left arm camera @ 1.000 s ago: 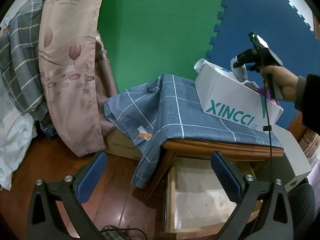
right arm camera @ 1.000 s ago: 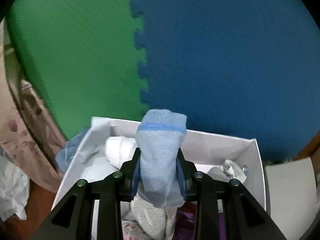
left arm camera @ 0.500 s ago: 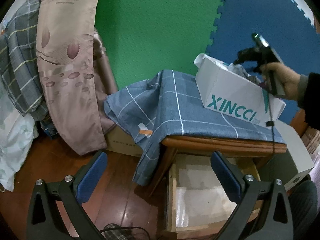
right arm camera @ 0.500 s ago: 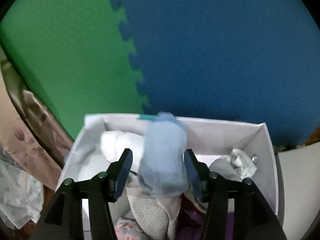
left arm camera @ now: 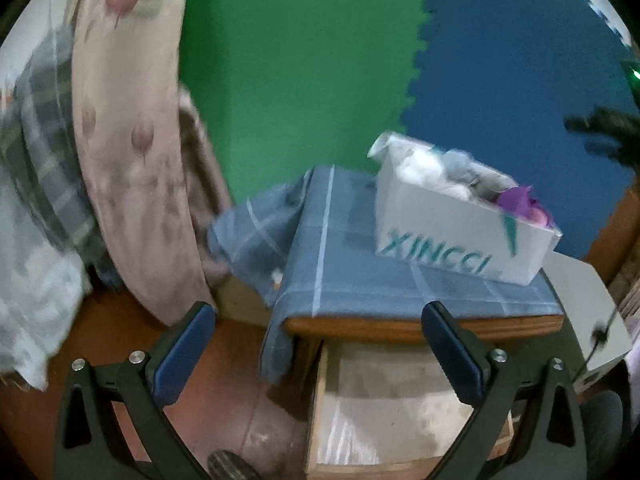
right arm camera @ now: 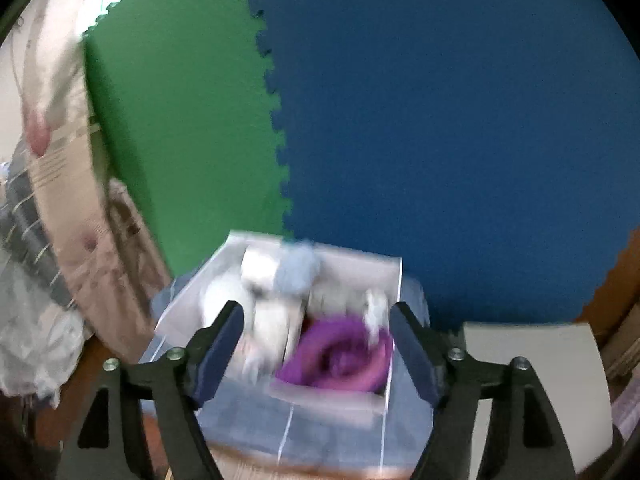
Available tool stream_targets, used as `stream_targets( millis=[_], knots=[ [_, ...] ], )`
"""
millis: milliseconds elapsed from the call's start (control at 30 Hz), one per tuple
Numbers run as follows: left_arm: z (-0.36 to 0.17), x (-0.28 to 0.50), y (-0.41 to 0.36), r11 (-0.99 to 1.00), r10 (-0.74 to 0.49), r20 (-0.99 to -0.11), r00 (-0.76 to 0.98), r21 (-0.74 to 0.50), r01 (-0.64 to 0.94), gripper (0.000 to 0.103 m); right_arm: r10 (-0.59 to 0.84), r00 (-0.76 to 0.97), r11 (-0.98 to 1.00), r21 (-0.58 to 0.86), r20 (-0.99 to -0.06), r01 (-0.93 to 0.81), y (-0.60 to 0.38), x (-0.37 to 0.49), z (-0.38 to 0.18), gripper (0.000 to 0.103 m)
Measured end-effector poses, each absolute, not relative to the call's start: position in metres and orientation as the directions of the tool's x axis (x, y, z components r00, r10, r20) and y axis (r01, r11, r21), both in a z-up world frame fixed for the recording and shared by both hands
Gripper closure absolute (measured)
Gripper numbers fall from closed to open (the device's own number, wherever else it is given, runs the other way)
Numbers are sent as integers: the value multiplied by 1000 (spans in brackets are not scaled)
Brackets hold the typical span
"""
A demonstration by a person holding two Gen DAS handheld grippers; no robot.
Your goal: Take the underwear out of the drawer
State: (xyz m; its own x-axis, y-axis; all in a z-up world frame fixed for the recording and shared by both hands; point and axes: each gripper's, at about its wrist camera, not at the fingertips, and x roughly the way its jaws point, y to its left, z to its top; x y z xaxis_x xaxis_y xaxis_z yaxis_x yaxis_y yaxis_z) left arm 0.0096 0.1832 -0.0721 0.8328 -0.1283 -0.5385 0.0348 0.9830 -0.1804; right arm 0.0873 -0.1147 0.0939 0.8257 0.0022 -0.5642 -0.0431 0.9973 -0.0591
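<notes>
Right gripper (right arm camera: 316,340) just opened wide, nothing between jaws. Blue underwear (right arm camera: 298,266) lay in white box (right arm camera: 394,276), mid frame. Left gripper (left arm camera: 318,344) open, empty.

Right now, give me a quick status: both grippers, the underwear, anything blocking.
Right gripper jaws just opened, empty. Left gripper open, empty. Light blue underwear dropped in white box. Drawer open, nothing blocking.

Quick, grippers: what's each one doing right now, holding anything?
Left gripper: open, empty.
Right gripper: open, jaws have just been opening, nothing between them; the blue underwear lies in the box.
</notes>
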Motion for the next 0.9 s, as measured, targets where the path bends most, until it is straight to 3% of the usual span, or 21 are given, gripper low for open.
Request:
stream_targets(
  millis=[100, 233, 400, 567, 900],
  knots=[
    [-45, 10, 145, 998, -38, -650, 759, -70, -10, 1, 0, 775, 999, -40, -632, -32, -122, 37, 73, 25],
    [-32, -19, 93, 999, 51, -703, 710, 29, -43, 1, -4, 726, 999, -29, -687, -22, -126, -27, 40, 25],
    [-19, -52, 54, 985, -170, -710, 683, -128, 112, 0, -29, 721, 1000, -26, -692, 16, -140, -63, 34, 25],
    [-8, -76, 32, 988, -156, -720, 677, -105, 116, 0, -93, 751, 996, -61, -653, 70, -152, -75, 60, 24],
    [-12, -104, 5, 987, -130, -738, 662, -30, 160, 0, -82, 759, 996, -77, -646, 41, -143, -88, 70, 24]
  ],
)
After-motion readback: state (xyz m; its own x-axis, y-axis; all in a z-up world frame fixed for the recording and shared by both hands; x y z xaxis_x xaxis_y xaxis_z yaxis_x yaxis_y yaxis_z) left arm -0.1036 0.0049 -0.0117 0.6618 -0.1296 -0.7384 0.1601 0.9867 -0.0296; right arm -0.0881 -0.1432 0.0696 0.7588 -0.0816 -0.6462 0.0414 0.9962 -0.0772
